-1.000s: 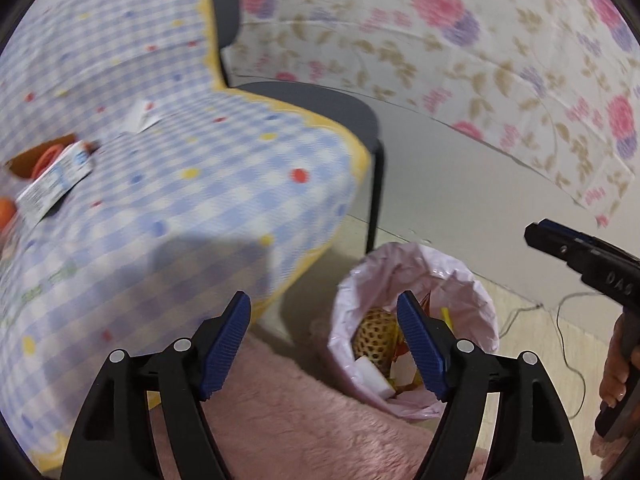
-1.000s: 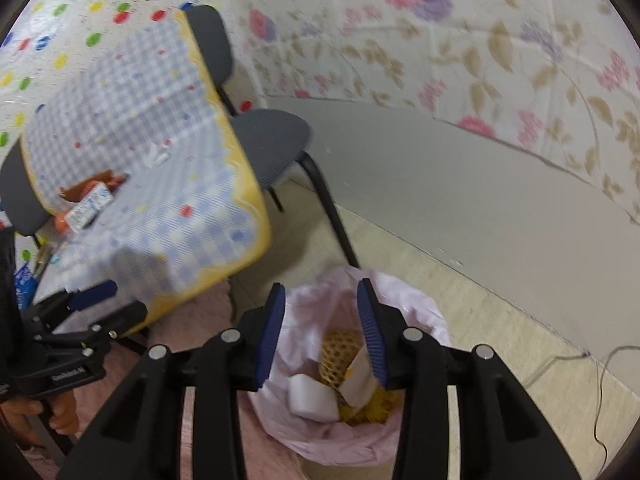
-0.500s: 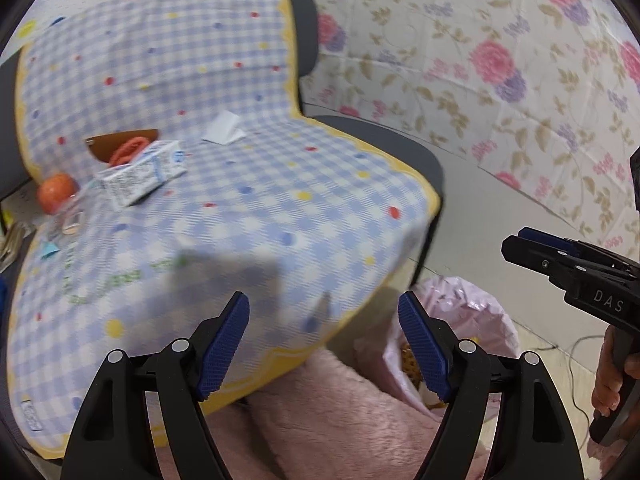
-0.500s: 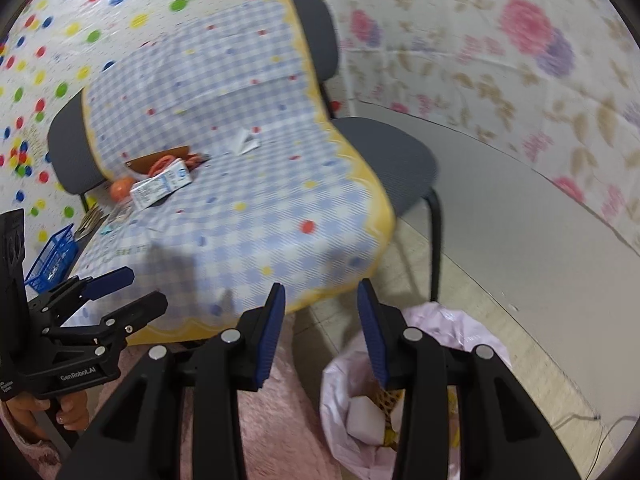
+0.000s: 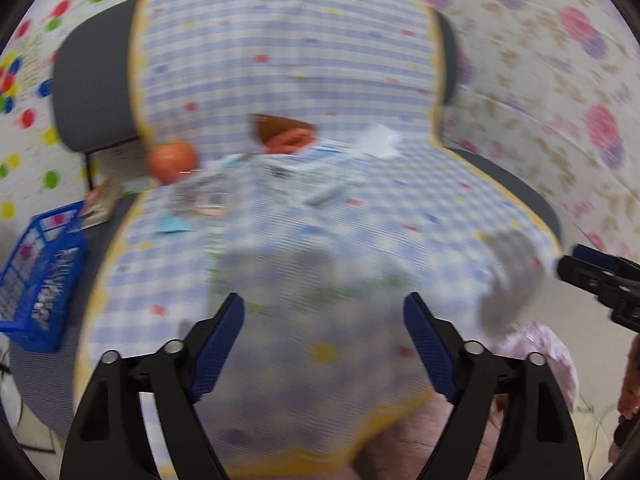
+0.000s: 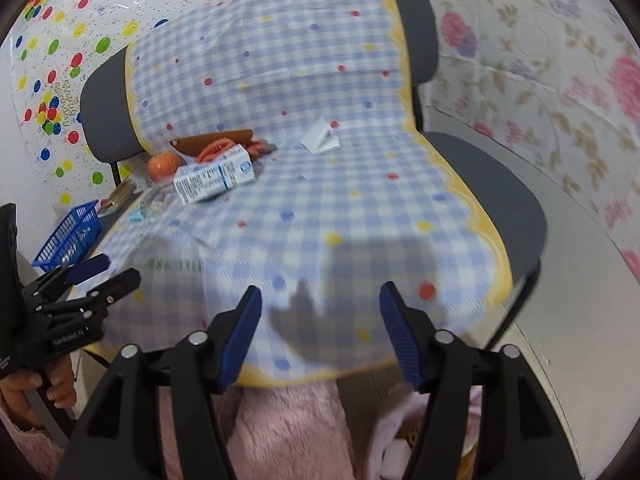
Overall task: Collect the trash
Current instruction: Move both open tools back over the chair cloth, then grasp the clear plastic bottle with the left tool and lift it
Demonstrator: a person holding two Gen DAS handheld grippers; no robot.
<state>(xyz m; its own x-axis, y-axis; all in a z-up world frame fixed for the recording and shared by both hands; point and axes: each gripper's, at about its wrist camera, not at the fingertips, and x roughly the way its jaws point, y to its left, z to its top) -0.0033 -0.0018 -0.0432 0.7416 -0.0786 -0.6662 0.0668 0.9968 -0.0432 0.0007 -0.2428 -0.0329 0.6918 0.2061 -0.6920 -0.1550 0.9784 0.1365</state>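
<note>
Now, with both the left gripper point(image 5: 324, 344) and right gripper point(image 6: 320, 332) just spread open and empty, reach for the milk carton point(image 6: 214, 178) near the tabletop's point(image 6: 360, 200) far left edge.

one milk carton point(image 6: 214, 176), one orange point(image 6: 163, 165), one blue basket point(image 6: 66, 237), two chairs point(image 6: 502, 196)

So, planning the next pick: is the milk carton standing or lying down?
Lying down: the milk carton rests on its long side on the checked cloth.
</note>
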